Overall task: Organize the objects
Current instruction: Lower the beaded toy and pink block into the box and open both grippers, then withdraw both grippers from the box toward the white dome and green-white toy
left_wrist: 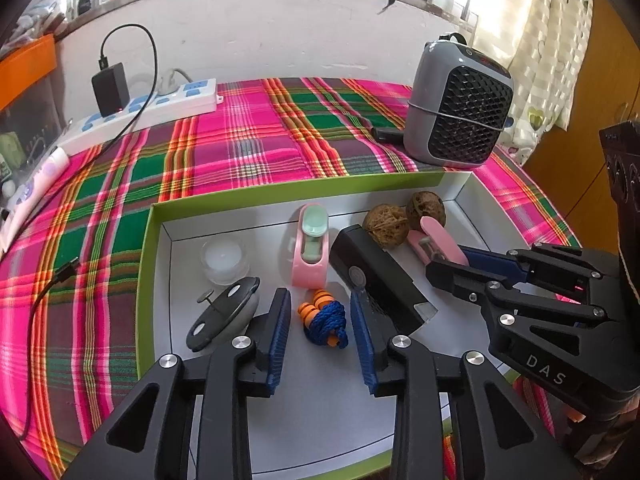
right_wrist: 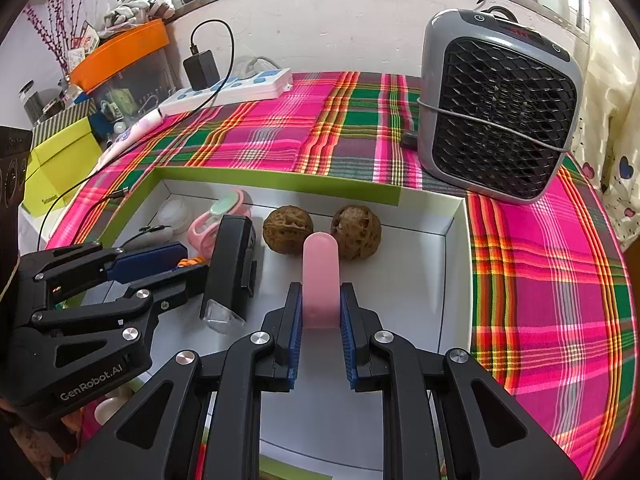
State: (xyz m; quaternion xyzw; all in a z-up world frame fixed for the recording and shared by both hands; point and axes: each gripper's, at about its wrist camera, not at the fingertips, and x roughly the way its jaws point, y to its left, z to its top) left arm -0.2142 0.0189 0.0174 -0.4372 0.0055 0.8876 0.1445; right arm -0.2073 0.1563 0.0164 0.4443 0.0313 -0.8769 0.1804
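On the plaid-covered table [left_wrist: 248, 144] sits a shallow green-edged box [left_wrist: 280, 194] with a white floor, holding all the sorted items. Left gripper [left_wrist: 320, 320]: jaws stand apart, pads clear of the orange earplugs with blue cord [left_wrist: 326, 320] lying on the box floor between them; no contact visible. Right gripper [right_wrist: 320, 316]: blue pads pressed against both sides of a pink capsule-shaped case [right_wrist: 320, 276], which points away towards the two walnuts [right_wrist: 288, 230] near the far wall. A black rectangular device [right_wrist: 232, 260] lies between the two grippers. Left of it are a pink-and-mint dispenser [left_wrist: 310, 246], a small clear jar [left_wrist: 224, 260] and a grey oval gadget [left_wrist: 224, 312]. Outside the box, a grey fan heater [right_wrist: 500, 104] stands at the far right, a white power strip [left_wrist: 148, 112] at the far left.
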